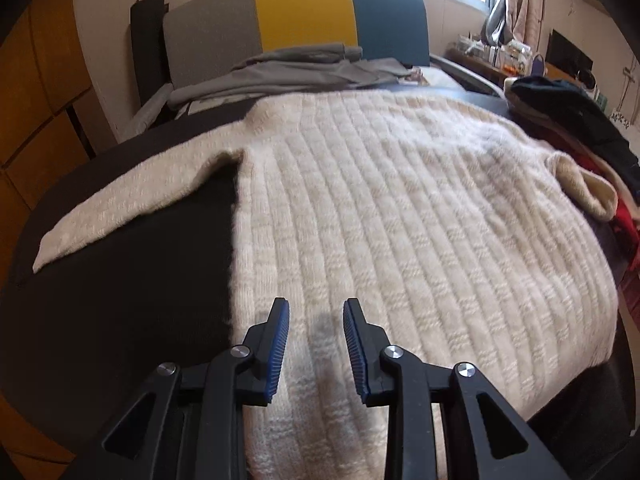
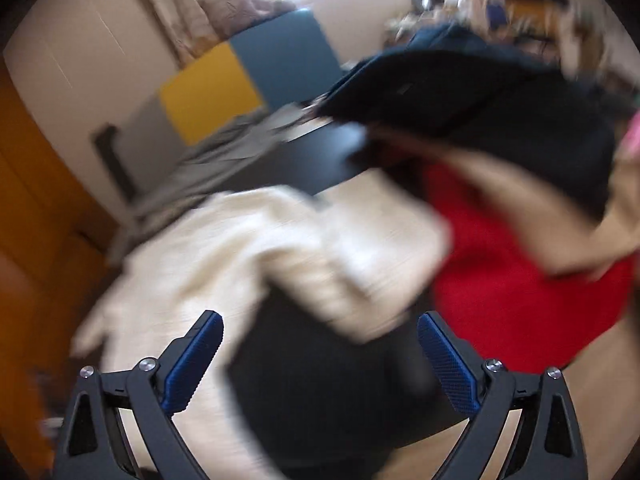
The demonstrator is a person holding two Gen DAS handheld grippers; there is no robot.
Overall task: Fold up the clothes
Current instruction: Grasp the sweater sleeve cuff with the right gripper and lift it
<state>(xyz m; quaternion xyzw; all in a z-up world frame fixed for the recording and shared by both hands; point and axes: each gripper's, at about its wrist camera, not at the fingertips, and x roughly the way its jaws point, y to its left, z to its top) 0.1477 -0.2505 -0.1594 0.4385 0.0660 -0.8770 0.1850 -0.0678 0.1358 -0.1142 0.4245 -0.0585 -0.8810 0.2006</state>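
**Desk:** What does the left wrist view give us?

**Photographer:** A cream ribbed knit sweater [image 1: 400,208] lies spread flat on a dark tabletop [image 1: 132,304], filling the centre and right of the frame, one sleeve [image 1: 132,204] angled toward the left edge and the rolled collar [image 1: 580,188] at right. The left gripper [image 1: 316,320] hovers at bottom centre over the hem, its blue-padded tongs partly spread with nothing pinched between them.

**Desk:** And the other tool?

**Photographer:** In the heavily blurred right wrist view the right gripper [image 2: 320,332] stands wide apart at the bottom of the frame, empty, above dark table and a cream sleeve [image 2: 240,248]. A heap of red and dark clothes [image 2: 520,264] crowds the right side.

**Desk:** The risks from here?

**Photographer:** The knit looks thick and fuzzy, so a shallow bite at the hem may catch only the top layer, and the fold would drag and bunch. The right tongs are close to that red heap; a careless reach could snag the wrong garment. The grey clothes [image 1: 296,68] at the upper middle, before a grey, yellow and teal chair back [image 1: 304,12], leave little room for folding away from the camera.
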